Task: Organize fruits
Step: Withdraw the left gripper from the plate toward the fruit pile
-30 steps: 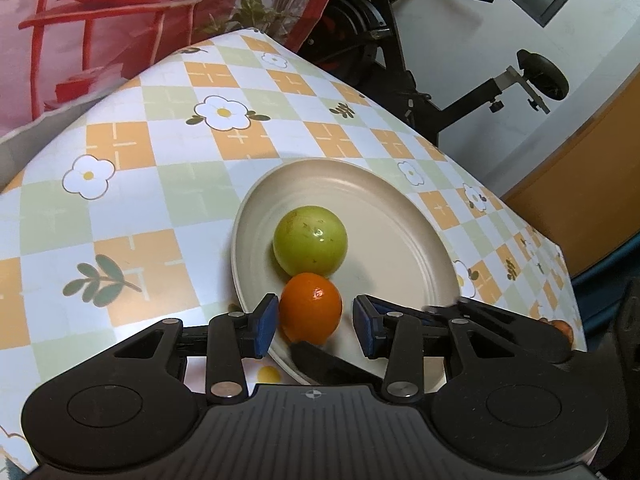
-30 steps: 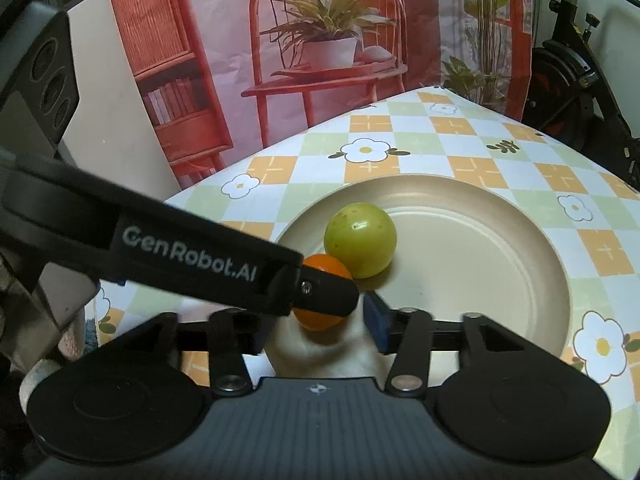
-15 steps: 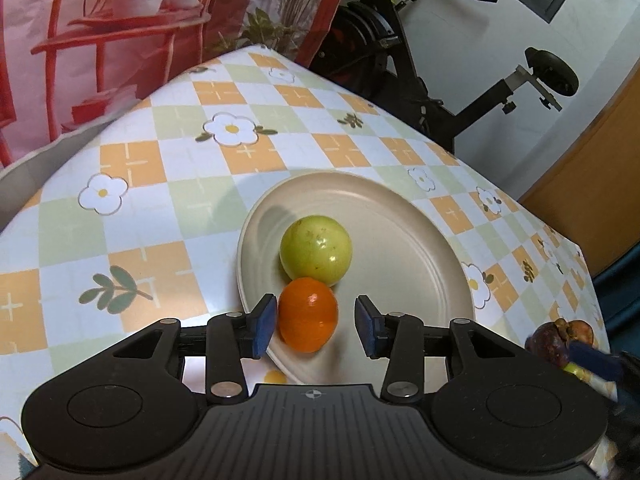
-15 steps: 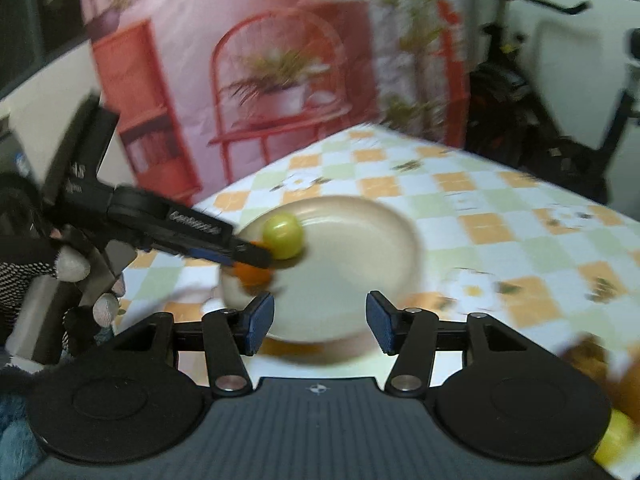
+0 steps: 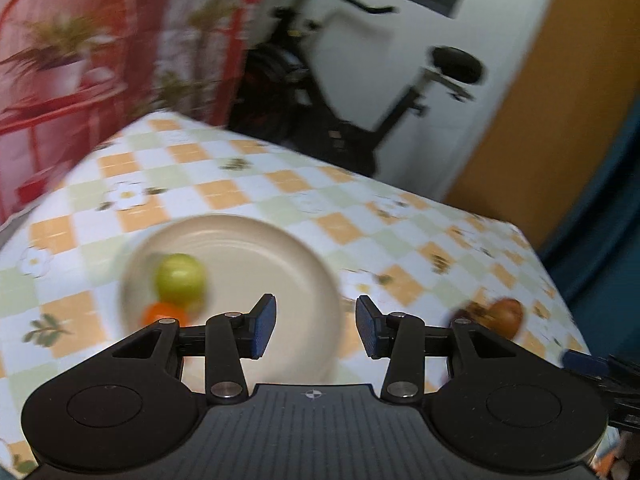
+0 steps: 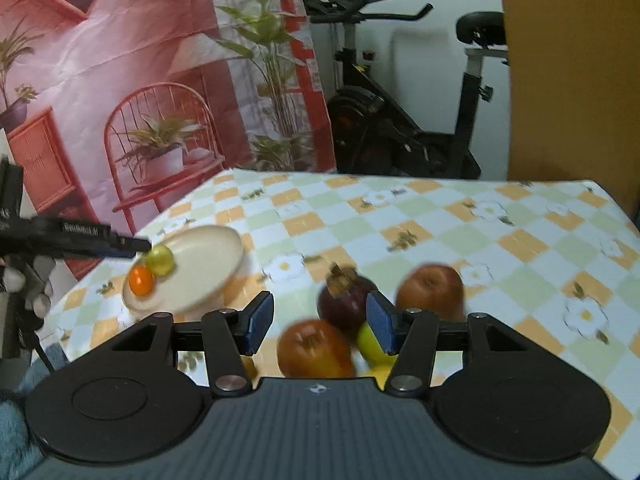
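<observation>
1. Both tongs are seen with their blue pads apart and nothing clamped: the left gripper [image 5: 311,331] is held above the near part of the cream plate [image 5: 280,248], and the right gripper [image 6: 320,322] is held over a cluster of loose fruit.
2. At 9 o'clock in the right wrist view, the plate [image 6: 216,268] is seen near the left edge of the checked tablecloth [image 6: 500,240], with 1 green fruit [image 6: 159,259] and 1 orange [image 6: 141,280] on it, touching each other.
3. From the left gripper, those 2 fruits lie at about 10 o'clock; they are already placed.
4. Still off the plate, at least 4 fruits are counted: 1 dark mangosteen [image 6: 343,292], 2 reddish-brown apples [image 6: 315,350] [image 6: 431,290], and 1 yellow-green fruit [image 6: 370,344] partly hidden behind the right pad.
5. The deciding relation is judged to be this: the mangosteen lies at 12 o'clock from the right gripper, just beyond the gap between the pads, and the nearer apple sits just below that gap at 6 o'clock.
6. Being round, the fruits offer no long axis to align with.
7. The right gripper is plainly the nearer to the cluster; from the left wrist view only a blurred fruit [image 5: 506,316] is seen at 3 o'clock, well apart from the left pads.
</observation>
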### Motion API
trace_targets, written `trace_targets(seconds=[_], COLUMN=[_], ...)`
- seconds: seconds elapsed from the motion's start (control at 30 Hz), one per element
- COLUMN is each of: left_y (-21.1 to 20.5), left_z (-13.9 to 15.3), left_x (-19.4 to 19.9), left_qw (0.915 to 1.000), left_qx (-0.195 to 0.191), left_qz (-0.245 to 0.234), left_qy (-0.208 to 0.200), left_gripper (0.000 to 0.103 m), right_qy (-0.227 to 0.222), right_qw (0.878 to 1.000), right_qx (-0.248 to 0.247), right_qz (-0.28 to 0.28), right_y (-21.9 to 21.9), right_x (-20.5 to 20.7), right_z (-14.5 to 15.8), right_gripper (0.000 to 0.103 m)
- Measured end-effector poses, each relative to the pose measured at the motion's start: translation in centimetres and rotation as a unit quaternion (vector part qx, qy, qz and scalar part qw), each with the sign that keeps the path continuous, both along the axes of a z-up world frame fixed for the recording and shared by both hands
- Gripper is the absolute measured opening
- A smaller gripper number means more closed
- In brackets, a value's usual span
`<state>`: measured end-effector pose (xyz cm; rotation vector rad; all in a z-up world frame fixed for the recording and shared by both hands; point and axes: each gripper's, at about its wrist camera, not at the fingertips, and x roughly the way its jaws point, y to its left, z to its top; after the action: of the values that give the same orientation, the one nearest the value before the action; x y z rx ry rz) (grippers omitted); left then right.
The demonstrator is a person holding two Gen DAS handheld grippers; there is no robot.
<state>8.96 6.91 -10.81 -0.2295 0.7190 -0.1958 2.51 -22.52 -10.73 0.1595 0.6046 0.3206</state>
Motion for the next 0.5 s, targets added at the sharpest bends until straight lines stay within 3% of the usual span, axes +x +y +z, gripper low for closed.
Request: trace_targets(seconds=[0.1, 0.23, 0.5], left_y=[-2.3, -4.6, -5.7], left_z=[-0.3, -1.4, -3.5], left_x=[-0.6, -1.3, -1.7], left_qw=[0.999, 0.9949, 0.988], left_qx=[0.002, 0.021, 0.052], left_qz=[-0.044, -0.098, -0.143], left_qy=[-0.001, 0.009, 0.026], left_gripper=[0.046, 0.046, 0.045], right_qy=[0.012, 0.025, 0.071], right_qw=[1.0, 0.998, 0.982], right_qx=[-0.004, -0.019, -0.098], right_qz=[0.004, 0.048, 0.148], right_y=[-0.2, 1.6, 6.8], right_x=[-1.0, -1.2, -0.2], right_z=[-0.6, -1.5, -3.9], right_gripper=[0.055, 0.045, 0.029])
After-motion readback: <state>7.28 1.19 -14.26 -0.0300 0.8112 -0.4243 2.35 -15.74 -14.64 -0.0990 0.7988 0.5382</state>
